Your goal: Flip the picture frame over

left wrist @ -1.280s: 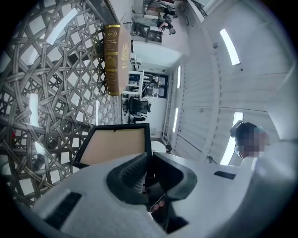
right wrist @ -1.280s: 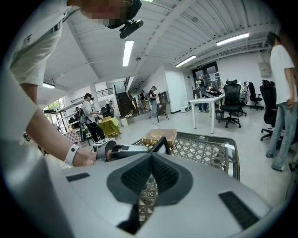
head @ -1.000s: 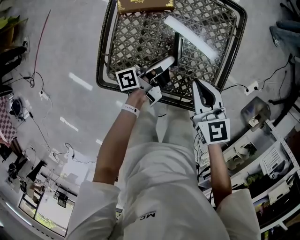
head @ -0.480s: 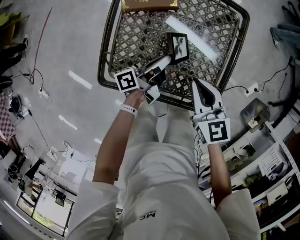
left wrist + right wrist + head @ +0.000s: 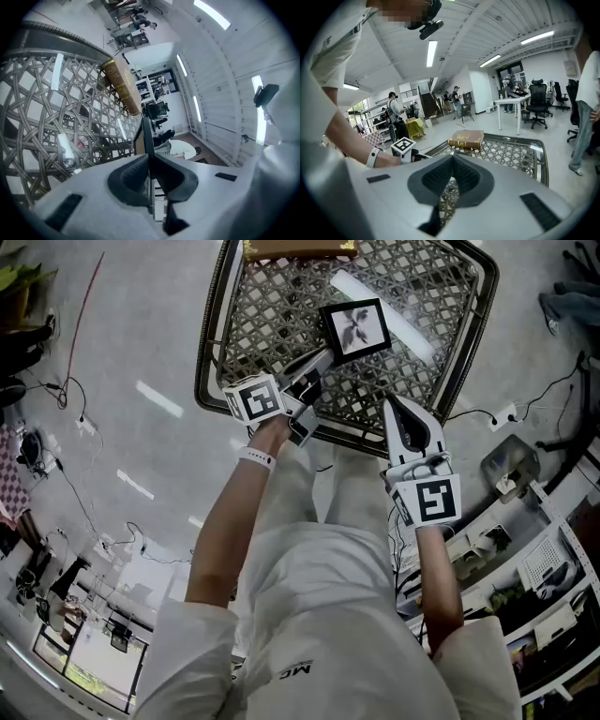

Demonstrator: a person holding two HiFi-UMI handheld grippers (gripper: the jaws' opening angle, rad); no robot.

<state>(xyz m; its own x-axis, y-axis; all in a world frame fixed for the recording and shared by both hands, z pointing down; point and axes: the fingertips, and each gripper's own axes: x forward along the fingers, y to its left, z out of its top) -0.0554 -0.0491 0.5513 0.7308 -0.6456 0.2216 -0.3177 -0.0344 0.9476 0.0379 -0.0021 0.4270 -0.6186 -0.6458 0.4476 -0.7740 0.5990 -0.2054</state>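
The small black picture frame with a black-and-white photo (image 5: 354,329) is over the middle of the metal lattice worktop (image 5: 211,352), with its photo side turned up toward the head view. The left tool (image 5: 323,359) is clamped on it. In the left gripper view the frame (image 5: 145,133) shows edge-on, a thin dark line that comes straight out from between the two closed jaws of that tool (image 5: 149,157).

From the tip of the left tool the frame lies toward 1 o'clock, and the grip is at its corner on the 7 o'clock side. So the frame continues the line of the tool, and I judge that a roll of my left wrist about this line is what turns it. I cannot tell whether its far edge touches the worktop or hangs free.

The right tool (image 5: 394,409) is at 5 o'clock from the frame, well apart, near the rim of the worktop. Its jaws are together on nothing (image 5: 452,157). The left tool is clearly the nearer one.

A brown hardcover book with gold trim (image 5: 295,249) lies at 11 o'clock from the frame, apart from it.
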